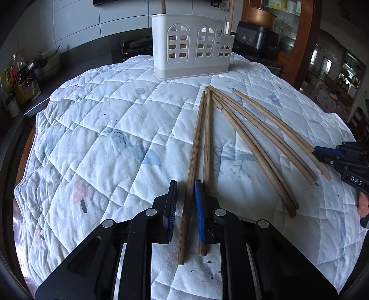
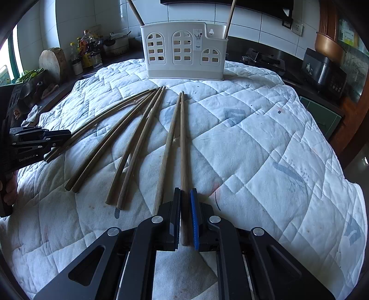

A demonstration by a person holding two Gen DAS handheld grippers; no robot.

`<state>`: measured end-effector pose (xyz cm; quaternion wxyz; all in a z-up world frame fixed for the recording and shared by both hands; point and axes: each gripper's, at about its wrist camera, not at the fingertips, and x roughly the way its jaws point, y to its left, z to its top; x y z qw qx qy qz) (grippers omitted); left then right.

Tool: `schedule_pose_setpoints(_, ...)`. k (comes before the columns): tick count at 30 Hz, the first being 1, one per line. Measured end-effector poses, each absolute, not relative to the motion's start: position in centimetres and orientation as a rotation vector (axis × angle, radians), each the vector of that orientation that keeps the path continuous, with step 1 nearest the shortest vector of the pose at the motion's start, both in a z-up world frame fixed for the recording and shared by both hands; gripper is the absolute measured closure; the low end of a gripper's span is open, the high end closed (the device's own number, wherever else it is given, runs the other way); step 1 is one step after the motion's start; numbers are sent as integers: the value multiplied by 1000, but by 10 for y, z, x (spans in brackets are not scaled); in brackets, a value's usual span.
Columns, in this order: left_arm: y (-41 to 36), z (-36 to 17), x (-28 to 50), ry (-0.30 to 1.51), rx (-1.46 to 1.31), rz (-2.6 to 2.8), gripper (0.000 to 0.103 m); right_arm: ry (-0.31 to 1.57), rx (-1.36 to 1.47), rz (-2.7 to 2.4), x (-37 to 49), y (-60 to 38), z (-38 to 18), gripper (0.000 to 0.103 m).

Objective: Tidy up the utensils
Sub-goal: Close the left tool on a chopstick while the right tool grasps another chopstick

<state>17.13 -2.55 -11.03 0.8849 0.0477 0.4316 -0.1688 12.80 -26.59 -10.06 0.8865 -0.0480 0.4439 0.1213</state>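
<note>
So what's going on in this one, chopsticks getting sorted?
A person holds a gripper in each hand over a quilted cloth. The right gripper is shut on one wooden chopstick. The left gripper has a chopstick between its jaws, which look narrow but not clearly clamped. Several more lie loose, and the white utensil holder already holds two sticks.

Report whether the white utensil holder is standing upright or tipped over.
Upright. The utensil holder stands on its base on the quilt, arched cutouts vertical, with two wooden sticks rising from its top.
</note>
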Motion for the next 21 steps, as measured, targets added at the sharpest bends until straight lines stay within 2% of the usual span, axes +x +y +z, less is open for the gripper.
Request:
schedule_pose_setpoints(7,-30,-109,170,877,105,-311,97,913,-91,249,127,-266,-98,96)
schedule_pose_setpoints(14,-23,-91,161,833,58,-311,98,866,-81,249,115,-270,-81,96)
schedule_pose_setpoints(21,-14,-60,150,750,-10,-325,98,748,-78,253,112,-270,-35,96)
